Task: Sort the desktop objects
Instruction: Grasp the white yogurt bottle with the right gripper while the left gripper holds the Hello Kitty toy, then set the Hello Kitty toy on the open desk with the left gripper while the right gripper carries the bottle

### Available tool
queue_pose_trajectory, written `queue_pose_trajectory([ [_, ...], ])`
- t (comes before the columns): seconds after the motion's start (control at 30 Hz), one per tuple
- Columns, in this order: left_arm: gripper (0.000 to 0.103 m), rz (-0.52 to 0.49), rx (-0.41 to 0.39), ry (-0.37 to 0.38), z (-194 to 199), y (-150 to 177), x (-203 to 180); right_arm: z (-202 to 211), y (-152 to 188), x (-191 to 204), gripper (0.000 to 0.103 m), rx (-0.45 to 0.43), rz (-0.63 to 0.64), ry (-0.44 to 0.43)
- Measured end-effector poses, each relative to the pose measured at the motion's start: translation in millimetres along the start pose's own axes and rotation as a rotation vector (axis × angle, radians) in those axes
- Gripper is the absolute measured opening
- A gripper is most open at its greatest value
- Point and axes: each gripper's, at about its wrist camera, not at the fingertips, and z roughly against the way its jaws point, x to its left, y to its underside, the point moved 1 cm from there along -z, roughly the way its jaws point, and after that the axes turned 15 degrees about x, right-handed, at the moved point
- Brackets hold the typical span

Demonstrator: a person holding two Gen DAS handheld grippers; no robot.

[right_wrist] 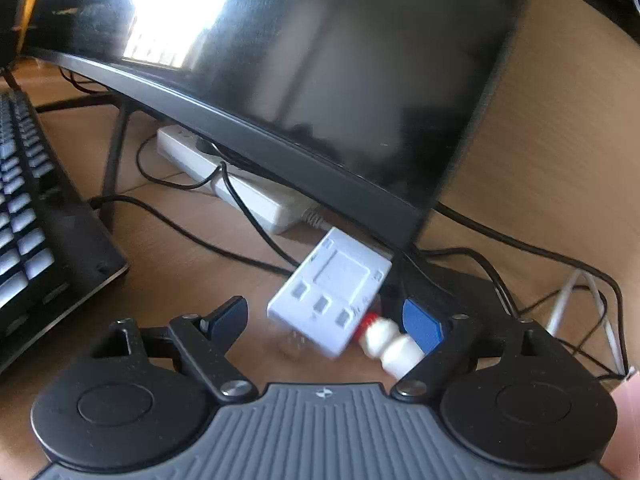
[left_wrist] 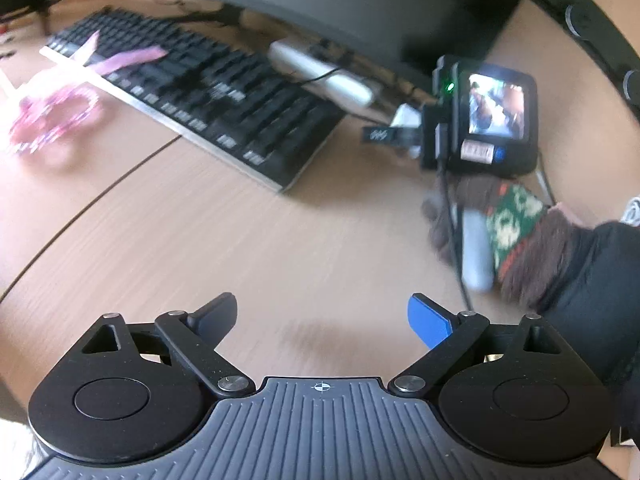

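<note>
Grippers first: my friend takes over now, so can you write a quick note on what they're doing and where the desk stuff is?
Left gripper: open, empty, over bare desk.
Right gripper: open, with the white adapter and small white bottle lying between its fingers, not gripped.
Pink scissors lie beside the keyboard, a pink strip across its keys.
Done: cannot tell.
Left: adapter, bottle, scissors.

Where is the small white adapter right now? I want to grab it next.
In the right wrist view, the white adapter lies on the desk below the monitor's corner, just ahead of the open right gripper.
</note>
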Motion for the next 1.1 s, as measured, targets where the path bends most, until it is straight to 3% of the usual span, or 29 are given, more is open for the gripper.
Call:
queue_pose_trajectory([
  [0.13, 0.097, 0.005, 0.0, 0.0, 9.1, 8.0, 7.4, -9.5, -11.3, -13.8, 0.081, 0.041, -0.055, -0.006],
  [0.17, 0.098, 0.001, 0.002, 0.002, 8.9, 8.0, 7.6, -6.7, -11.3, -16.9, 0.07, 0.044, -0.053, -0.004],
  [0.2, 0.098, -0.001, 0.007, 0.005, 7.1, 7.6, 7.1, -2.7, -9.8, -20.9, 0.047, 0.057, -0.046, -0.024],
  [0.37, 0.098, -0.026, 0.047, 0.043, -7.2, 3.4, 2.1, 26.9, 21.4, -43.3, 0.047, 0.121, -0.029, -0.161],
  [0.5, 0.1, -0.062, 0.07, 0.075, -15.9, 2.9, -8.0, 76.7, 50.4, -59.0, 0.049, 0.151, 0.058, -0.431],
  [0.53, 0.1, -0.068, 0.077, 0.081, -17.8, 2.8, -9.9, 92.1, 54.3, -63.4, 0.055, 0.112, 0.074, -0.421],
  [0.6, 0.1, -0.077, 0.082, 0.087, -20.3, 2.7, -13.5, 109.3, 57.8, -69.3, 0.081, 0.008, 0.091, -0.289],
  [0.67, 0.1, -0.086, 0.087, 0.093, -22.2, 2.2, -16.8, 99.1, 45.8, -78.9, 0.082, -0.006, 0.045, -0.173],
  [0.77, 0.1, -0.087, 0.082, 0.091, -21.1, 1.7, -19.9, 58.4, 21.9, -95.4, 0.081, 0.118, -0.139, -0.134],
  [0.87, 0.101, -0.081, 0.061, 0.079, -13.0, 4.8, -19.5, 13.2, 6.3, -109.5, 0.079, 0.265, -0.297, -0.212],
  [1.0, 0.101, -0.049, 0.044, 0.054, -4.4, 10.6, -17.2, 2.2, 17.3, -98.7, 0.027, 0.301, -0.231, -0.213],
  [1.07, 0.101, -0.044, 0.039, 0.051, 0.4, 14.2, -17.9, 17.3, 25.9, -103.4, 0.009, 0.303, -0.246, -0.261],
  [1.1, 0.101, -0.05, 0.036, 0.052, 3.0, 16.0, -20.1, 30.2, 31.3, -108.2, 0.009, 0.29, -0.258, -0.284],
])
